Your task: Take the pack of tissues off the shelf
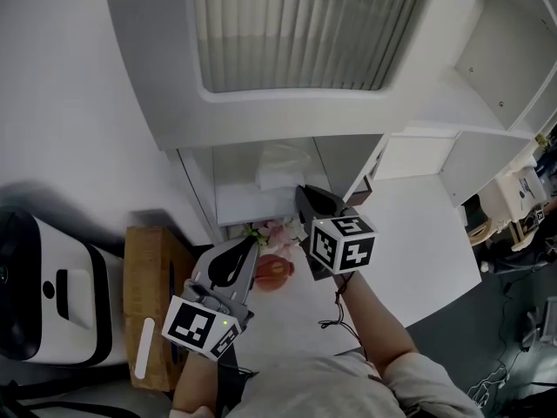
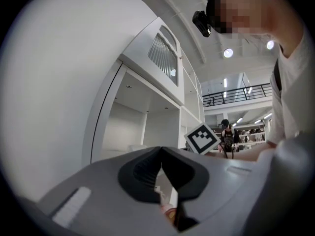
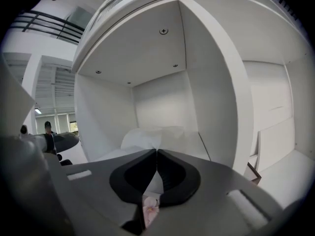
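Nearest the person, the left gripper point(image 2: 161, 149) was held level, jaws together and nothing between them. It hung back, lower and to the left of the right gripper's marker cube point(image 2: 202, 137).

- Ahead of the left gripper's tips: pink blossoms point(image 1: 277, 232) and a round red item point(image 1: 271, 273), kind not clear. Neither gripper touched them.
- The right gripper point(image 3: 156, 152) led, forearm stretched forward and nose tipped a little downward. Its jaws were closed tip to tip and empty. The tips sat at the mouth of the open compartment, not yet inside it.
- The pack of tissues point(image 3: 150, 135) lay straight ahead of the right gripper, just beyond and slightly above its closed tips. It rested on the shelf point(image 3: 197, 146) floor, toward the compartment's left side. No contact showed.
- Soft white wrapper, low and broad; its long side seemed to run across the gripper's line, not along it.
- Behind the pack: bare back wall, with room to the pack's right.

Judgement: the right gripper was clearly the nearer one and already aimed at the pack. The jaws would need to part before going in, and with a crosswise pack the grip would probably fall on its near edge or a fold of wrapper. The left gripper looked idle and stood clear of the reach.
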Demonstrator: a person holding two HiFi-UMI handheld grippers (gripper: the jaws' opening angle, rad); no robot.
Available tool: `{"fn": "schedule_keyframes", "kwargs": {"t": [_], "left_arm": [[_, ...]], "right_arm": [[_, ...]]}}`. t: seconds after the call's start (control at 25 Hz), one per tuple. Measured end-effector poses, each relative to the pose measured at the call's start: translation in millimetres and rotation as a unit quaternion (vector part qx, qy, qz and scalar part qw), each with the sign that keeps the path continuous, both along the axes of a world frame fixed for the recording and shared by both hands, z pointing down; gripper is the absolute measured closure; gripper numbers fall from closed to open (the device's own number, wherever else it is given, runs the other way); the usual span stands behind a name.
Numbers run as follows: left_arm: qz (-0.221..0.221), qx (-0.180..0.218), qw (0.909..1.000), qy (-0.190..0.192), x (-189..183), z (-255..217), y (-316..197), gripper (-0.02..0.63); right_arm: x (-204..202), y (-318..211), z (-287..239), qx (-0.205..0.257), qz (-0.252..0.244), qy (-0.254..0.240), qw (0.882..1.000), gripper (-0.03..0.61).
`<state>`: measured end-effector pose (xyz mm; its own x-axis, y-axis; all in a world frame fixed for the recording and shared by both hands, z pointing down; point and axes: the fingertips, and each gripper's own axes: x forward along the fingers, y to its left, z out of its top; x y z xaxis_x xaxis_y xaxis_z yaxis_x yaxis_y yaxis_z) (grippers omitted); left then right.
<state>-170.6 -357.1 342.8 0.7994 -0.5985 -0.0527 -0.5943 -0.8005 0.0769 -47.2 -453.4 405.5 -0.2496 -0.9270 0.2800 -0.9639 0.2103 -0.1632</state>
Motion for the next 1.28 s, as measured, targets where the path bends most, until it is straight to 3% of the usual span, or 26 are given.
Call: {"fn": "schedule_keyframes", "kwargs": {"t": [0.64, 1.28], "left_arm": [[-0.023, 0.006, 0.9997, -0.01, 5, -6, 28, 0.612], [-0.065, 0.014, 0.9977, -0.012, 36, -19, 62, 0.612]], "right_arm": [[-10, 43, -23, 0.05, -0.046, 0.013, 0.998, 0.58], [8, 106, -62, 0.089, -0.112, 0.007, 0.99, 0.58]]}}
